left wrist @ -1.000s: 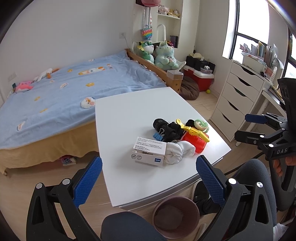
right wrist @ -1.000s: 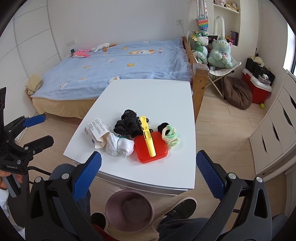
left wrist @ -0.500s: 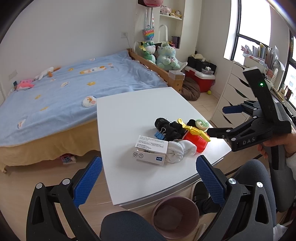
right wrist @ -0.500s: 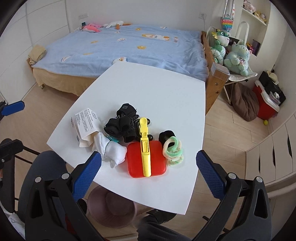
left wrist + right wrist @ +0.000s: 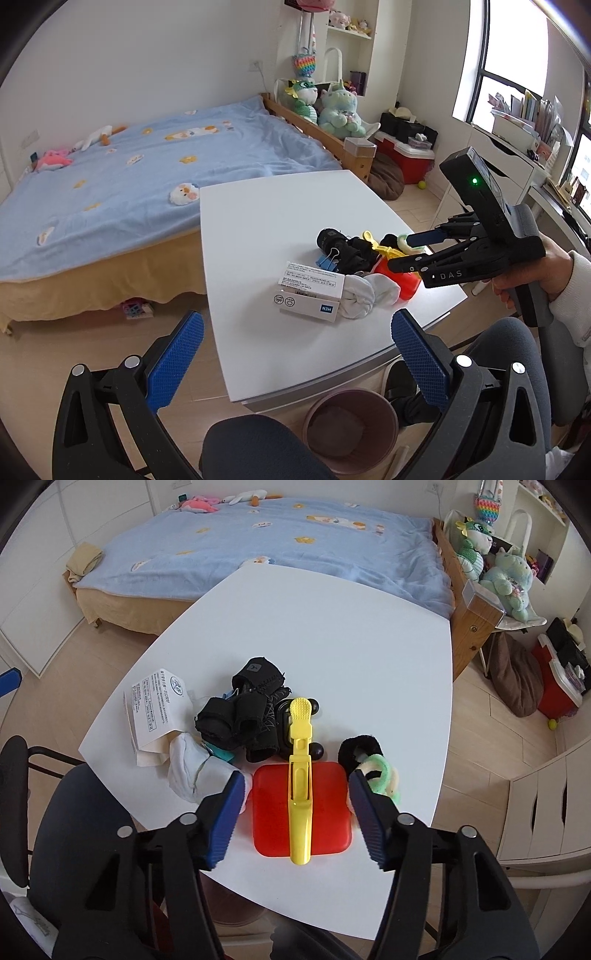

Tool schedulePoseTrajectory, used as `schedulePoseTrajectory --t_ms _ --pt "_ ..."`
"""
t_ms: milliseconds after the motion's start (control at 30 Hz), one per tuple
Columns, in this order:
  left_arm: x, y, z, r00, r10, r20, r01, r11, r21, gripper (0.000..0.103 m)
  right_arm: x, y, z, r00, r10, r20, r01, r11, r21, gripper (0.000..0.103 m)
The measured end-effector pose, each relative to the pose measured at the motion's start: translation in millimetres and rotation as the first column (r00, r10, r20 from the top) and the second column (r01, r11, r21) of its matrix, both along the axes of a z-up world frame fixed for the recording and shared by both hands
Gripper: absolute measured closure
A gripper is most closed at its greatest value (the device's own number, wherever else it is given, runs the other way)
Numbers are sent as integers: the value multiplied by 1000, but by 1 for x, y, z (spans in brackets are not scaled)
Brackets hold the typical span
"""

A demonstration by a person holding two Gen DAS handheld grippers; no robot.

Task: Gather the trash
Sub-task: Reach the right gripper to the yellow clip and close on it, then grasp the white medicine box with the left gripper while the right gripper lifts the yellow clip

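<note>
A pile lies on the white table [image 5: 354,627]: a white medicine box [image 5: 310,291], a balled white sock [image 5: 192,768], black socks [image 5: 243,716], a red square lid [image 5: 301,808] with a yellow clip [image 5: 301,771] on it, and hair ties [image 5: 376,764]. My right gripper [image 5: 295,797] is open, its fingers either side of the red lid and clip, close above them. In the left wrist view it [image 5: 402,251] hovers over the pile. My left gripper [image 5: 295,354] is open and empty, above the table's near edge.
A brown trash bin [image 5: 351,428] stands on the floor under the table's near edge. A bed with a blue blanket [image 5: 129,184] lies behind the table. White drawers [image 5: 546,812] stand at the right. My knees show below.
My right gripper has moved forward and down over the pile, ending around the red lid and yellow clip, its jaws narrower than before. My left gripper has stayed almost still.
</note>
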State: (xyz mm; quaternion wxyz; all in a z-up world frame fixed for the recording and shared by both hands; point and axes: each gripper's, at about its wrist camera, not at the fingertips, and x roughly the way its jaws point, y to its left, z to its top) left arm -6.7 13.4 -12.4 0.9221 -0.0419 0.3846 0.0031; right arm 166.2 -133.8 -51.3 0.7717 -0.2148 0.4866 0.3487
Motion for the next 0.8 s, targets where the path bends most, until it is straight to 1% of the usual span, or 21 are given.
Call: schedulePoseTrajectory --t_ms 67,167,300,333,400,467,633,800 --pt "0 1 -1 1000 1 -1 -1 1000 -2 6 1 1 -3 1000 5 -10 -5 1000 -1 62" --pt "-1 1 -1 1000 1 -2 -1 1000 -2 6 1 3 -7 1000 11 -18 -11 1000 -8 70" --pt "-1 3 -2 1000 4 -3 -4 1000 -5 6 3 5 -10 1000 8 -22 -8 1000 -20 76" --pt "-1 3 -2 1000 4 -3 -4 1000 -5 6 2 5 -10 1000 8 -21 -9 1000 -23 80" --pt "-1 4 -2 1000 6 -4 -6 1000 -7 6 2 6 -11 1000 8 -19 -9 1000 -28 83" --pt "-1 5 -3 1000 7 -4 -7 1000 -8 6 2 6 -12 1000 7 -16 -8 999 -31 89" --pt "-1 6 -3 1000 4 -2 -4 1000 -7 6 0 6 -12 1000 2 -10 -2 1000 -29 90" --pt "1 6 -3 1000 1 -4 -1 1000 -5 6 -1 0 -6 1000 -15 -3 15 1000 0 90"
